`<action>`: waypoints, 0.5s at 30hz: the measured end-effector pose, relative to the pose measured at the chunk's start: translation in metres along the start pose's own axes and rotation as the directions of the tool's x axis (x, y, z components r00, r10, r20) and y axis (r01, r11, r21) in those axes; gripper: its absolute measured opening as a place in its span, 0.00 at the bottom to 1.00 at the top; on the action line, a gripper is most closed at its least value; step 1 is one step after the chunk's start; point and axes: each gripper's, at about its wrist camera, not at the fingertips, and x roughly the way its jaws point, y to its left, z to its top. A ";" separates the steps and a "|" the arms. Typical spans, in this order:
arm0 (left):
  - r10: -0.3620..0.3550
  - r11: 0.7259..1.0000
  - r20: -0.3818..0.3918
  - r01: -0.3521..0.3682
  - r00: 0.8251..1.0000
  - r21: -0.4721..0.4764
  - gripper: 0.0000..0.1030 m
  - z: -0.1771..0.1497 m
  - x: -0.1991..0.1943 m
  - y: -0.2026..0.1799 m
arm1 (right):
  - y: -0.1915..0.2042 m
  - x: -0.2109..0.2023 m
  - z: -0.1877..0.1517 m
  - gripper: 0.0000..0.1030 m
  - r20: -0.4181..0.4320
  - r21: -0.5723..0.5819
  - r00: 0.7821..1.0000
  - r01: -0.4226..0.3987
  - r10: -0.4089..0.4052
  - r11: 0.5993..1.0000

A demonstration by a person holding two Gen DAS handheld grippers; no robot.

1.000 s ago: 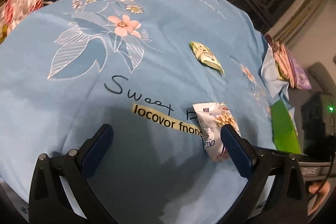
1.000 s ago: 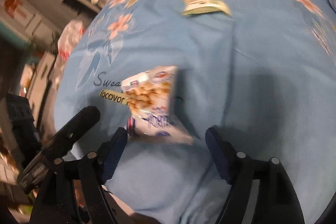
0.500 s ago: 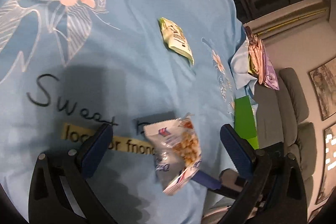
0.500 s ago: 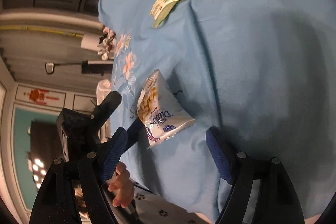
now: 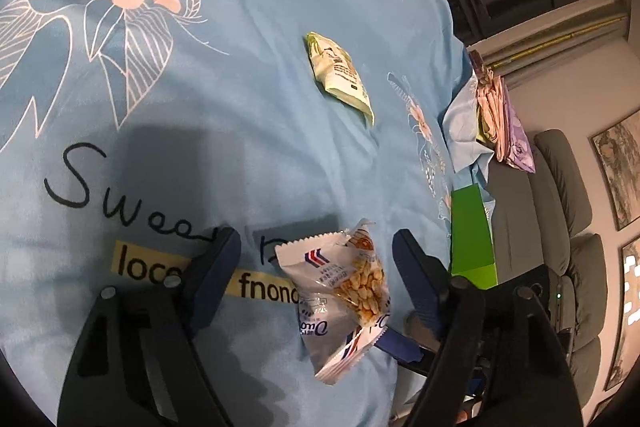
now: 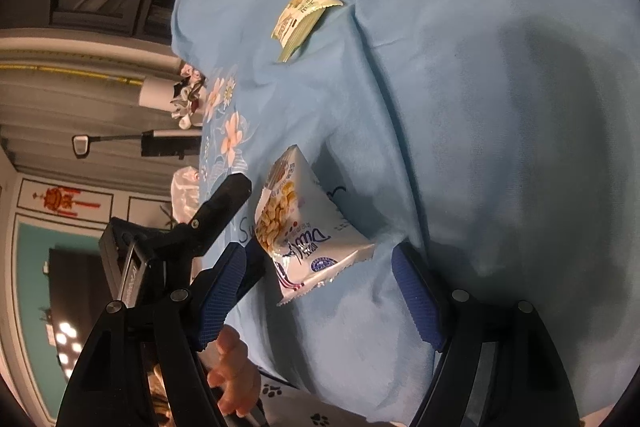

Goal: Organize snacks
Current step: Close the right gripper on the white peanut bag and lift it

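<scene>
A white snack packet with puffed grains (image 5: 344, 287) lies on the blue flowered cloth (image 5: 200, 107), between the fingers of both grippers. My left gripper (image 5: 318, 267) is open around it. My right gripper (image 6: 320, 267) is open too, with the same packet (image 6: 304, 231) between its fingers. The left gripper's finger (image 6: 218, 211) shows at the packet's left in the right wrist view. A pale green snack packet (image 5: 340, 73) lies farther off on the cloth; it also shows in the right wrist view (image 6: 300, 19).
The cloth's edge drops off at the right, where folded fabrics (image 5: 496, 115) and a green box (image 5: 472, 231) sit. A grey sofa (image 5: 568, 219) stands beyond. A hand (image 6: 236, 379) holds the left gripper below the cloth edge.
Both grippers turned and swung in on the white packet from opposite sides. The packet now sits between both pairs of fingers instead of beside the left gripper's right finger.
</scene>
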 end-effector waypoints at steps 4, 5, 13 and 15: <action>-0.022 1.000 -0.005 0.022 1.000 -0.001 0.72 0.003 0.003 0.002 | 0.002 0.005 0.002 0.60 -0.008 -0.024 1.000 0.014 -0.014 1.000; -0.053 0.999 -0.028 0.053 0.998 -0.011 0.66 0.003 0.007 0.004 | 0.002 0.007 0.003 0.60 -0.013 -0.033 1.000 0.018 -0.018 0.999; -0.082 0.996 -0.042 0.081 0.996 -0.032 0.37 0.000 0.013 0.012 | 0.001 0.006 0.001 0.56 -0.011 -0.052 1.000 0.029 -0.030 0.998; -0.099 0.994 -0.042 0.097 0.994 -0.050 0.36 0.001 0.011 0.016 | 0.002 0.006 0.002 0.56 -0.018 -0.068 0.999 0.032 -0.034 0.997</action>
